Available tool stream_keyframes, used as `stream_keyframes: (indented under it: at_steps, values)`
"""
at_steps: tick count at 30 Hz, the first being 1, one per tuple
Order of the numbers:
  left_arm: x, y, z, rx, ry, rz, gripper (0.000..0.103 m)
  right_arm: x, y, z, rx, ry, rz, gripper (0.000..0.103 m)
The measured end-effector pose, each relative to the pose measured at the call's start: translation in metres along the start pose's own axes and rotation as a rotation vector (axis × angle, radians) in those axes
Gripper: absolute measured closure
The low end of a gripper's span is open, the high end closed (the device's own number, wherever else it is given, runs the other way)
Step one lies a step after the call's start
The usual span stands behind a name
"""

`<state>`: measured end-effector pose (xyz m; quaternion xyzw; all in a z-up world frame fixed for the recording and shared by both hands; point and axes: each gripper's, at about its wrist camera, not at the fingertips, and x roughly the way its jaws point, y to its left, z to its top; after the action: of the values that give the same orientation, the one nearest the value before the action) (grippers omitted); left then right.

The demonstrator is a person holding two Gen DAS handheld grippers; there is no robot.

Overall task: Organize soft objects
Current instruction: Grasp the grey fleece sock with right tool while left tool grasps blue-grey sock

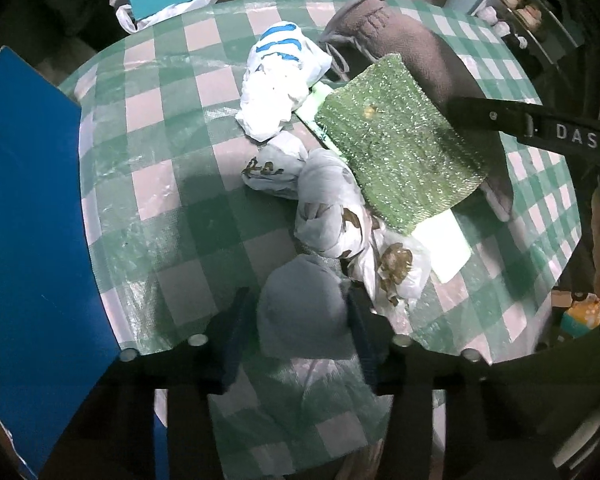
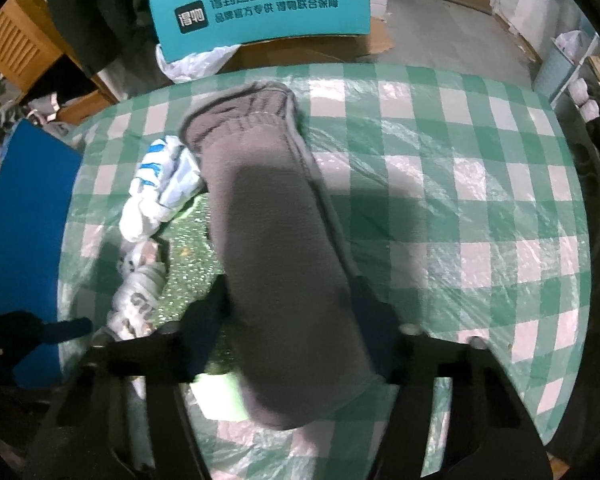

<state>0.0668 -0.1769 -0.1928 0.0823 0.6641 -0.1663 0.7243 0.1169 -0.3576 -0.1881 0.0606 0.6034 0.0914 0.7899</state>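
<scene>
Green-and-white checked plastic covers the round worktop [image 1: 148,128], with a blue board [image 1: 28,208] at its left edge and a teal printed box [image 2: 260,8] beyond the far rim.

Sorting looks barely begun, as far as I can judge: every soft thing lies in one loose heap mid-table and nothing is set apart.

Nearest the left hand-held gripper [image 1: 300,312], a pale grey bundle [image 1: 304,312] sits between the two half-open jaws; the right pad is against it, while the left one looks a shade clear, so I cannot tell whether the grip has closed. Outward from it trails a knotted white bag with brown print [image 1: 332,216], then a glittery green scouring cloth [image 1: 396,148] lying over a pale green sheet [image 1: 444,248], then a crumpled white-and-blue bag [image 1: 280,80].

On the other side, the right hand-held gripper [image 2: 292,316] stands about half open with both pads pressed against the sides of a long grey sock [image 2: 268,232], near its toe end. The sock stretches away toward the far rim, its cuff resting on the cloth-covered worktop.
</scene>
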Motion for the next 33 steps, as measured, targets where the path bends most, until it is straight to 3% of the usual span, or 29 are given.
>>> stream_keyframes:
  at_steps: [3,5,7,23,29,32,33]
  values:
    - [-0.002,-0.002,-0.001,0.008,-0.009,0.010,0.058,-0.003,-0.001,-0.001,-0.003,-0.001,-0.009,0.071]
    - [-0.006,0.002,0.003,0.013,-0.013,0.017,0.058,-0.007,-0.002,-0.001,-0.001,-0.009,-0.012,0.073]
    - [-0.008,0.001,0.005,0.012,-0.017,0.026,0.058,-0.012,-0.004,-0.003,0.003,-0.023,-0.027,0.085]
    - [-0.029,0.022,-0.004,-0.028,-0.045,0.049,0.058,-0.047,-0.026,-0.037,0.039,-0.036,-0.160,0.089]
    - [-0.034,0.030,-0.003,-0.067,-0.049,0.047,0.057,-0.046,-0.035,-0.051,0.059,-0.007,-0.155,0.089]
    - [-0.030,0.031,-0.001,-0.076,-0.039,0.041,0.049,-0.040,-0.034,-0.053,0.069,0.015,-0.127,0.088]
    - [-0.029,0.032,-0.002,-0.080,-0.037,0.042,0.045,-0.039,-0.034,-0.053,0.072,0.021,-0.120,0.082]
